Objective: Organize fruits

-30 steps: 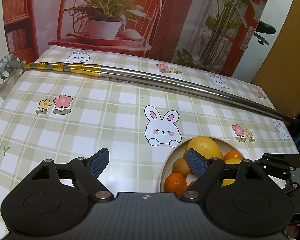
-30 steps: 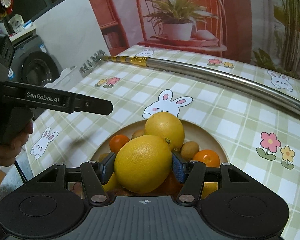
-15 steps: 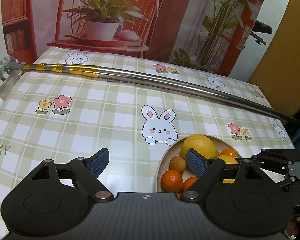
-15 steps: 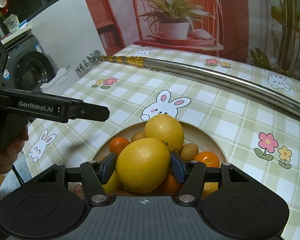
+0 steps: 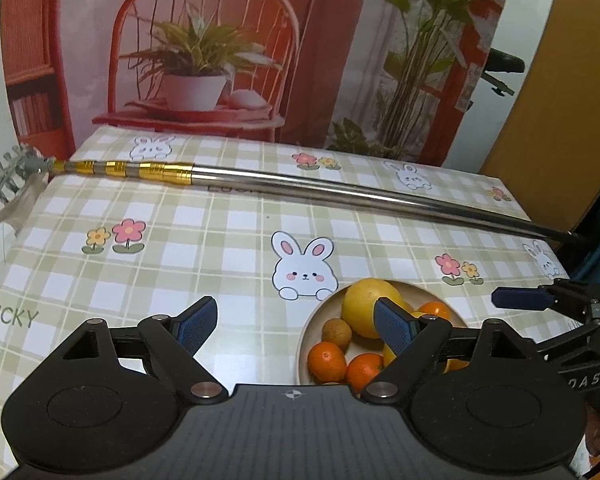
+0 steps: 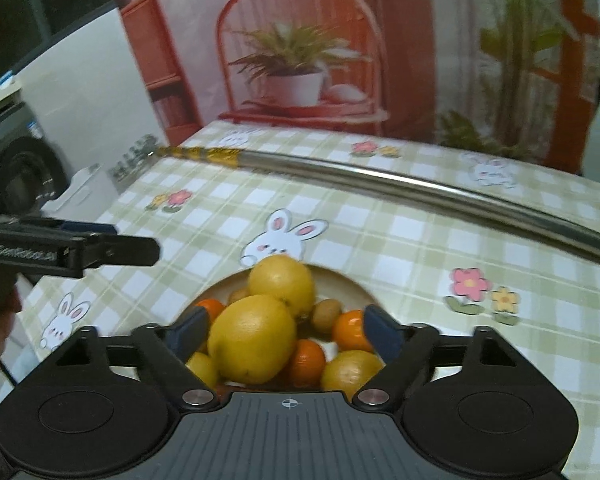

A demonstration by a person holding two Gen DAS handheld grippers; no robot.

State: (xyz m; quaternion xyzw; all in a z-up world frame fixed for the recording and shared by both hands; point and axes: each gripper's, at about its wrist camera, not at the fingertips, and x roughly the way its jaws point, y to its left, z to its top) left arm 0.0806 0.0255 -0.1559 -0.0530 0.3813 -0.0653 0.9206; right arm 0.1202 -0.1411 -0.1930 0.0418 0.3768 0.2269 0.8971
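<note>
My right hand-held gripper (image 6: 286,330) is opening off the big yellow citrus (image 6: 253,340) piled in the round beige bowl (image 6: 354,284); the left hand-held gripper (image 5: 296,322) hovers spread and empty, and I judge the sorting nearly finished.

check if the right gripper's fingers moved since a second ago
Yes. The right gripper is opening: its fingers have spread away from the big yellow fruit, which sits free between them on the pile in the bowl.

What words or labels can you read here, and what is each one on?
"LUCKY": printed on the tablecloth, left wrist view.
"DAS": end of a cut-off label on the right hand-held gripper, left wrist view.
"GenRobot.AI": on the left hand-held gripper, right wrist view, blurred but just legible.
Lettering under the pole: hidden, unreadable.
</note>
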